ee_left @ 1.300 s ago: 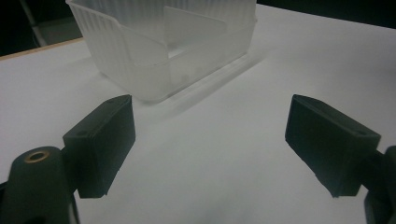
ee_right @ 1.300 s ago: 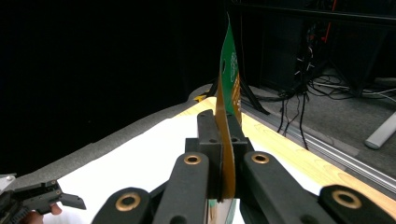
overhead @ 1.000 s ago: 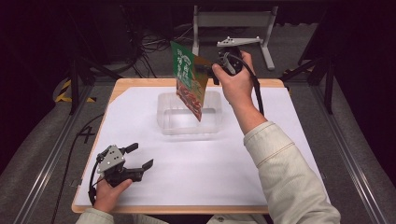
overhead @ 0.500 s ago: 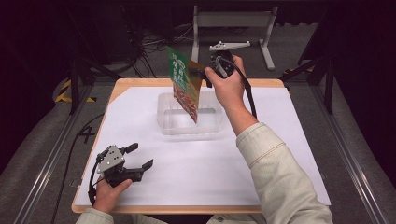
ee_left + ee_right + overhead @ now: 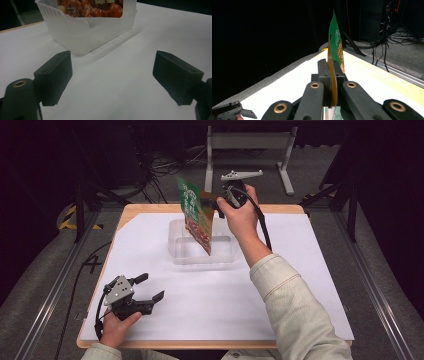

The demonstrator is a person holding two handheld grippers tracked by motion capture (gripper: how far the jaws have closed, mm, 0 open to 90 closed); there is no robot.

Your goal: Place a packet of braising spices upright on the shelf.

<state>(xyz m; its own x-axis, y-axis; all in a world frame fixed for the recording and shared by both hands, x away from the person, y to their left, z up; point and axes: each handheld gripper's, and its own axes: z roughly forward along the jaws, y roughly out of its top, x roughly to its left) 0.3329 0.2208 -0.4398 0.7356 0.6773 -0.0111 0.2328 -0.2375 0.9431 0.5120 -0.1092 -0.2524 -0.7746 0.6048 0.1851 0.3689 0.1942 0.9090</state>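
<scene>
Now food pouch (image 5: 196, 215) hangs long axis vertical, right gripper (image 5: 220, 206).

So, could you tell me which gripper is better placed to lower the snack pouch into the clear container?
The right. The right gripper is already shut on the snack pouch, which hangs over the clear container. The left gripper rests open near the table's front edge, holding nothing.

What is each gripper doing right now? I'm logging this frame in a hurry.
Left gripper: open, empty, low over the white sheet.
Right gripper: shut on the snack packet, held above the clear container.
</scene>
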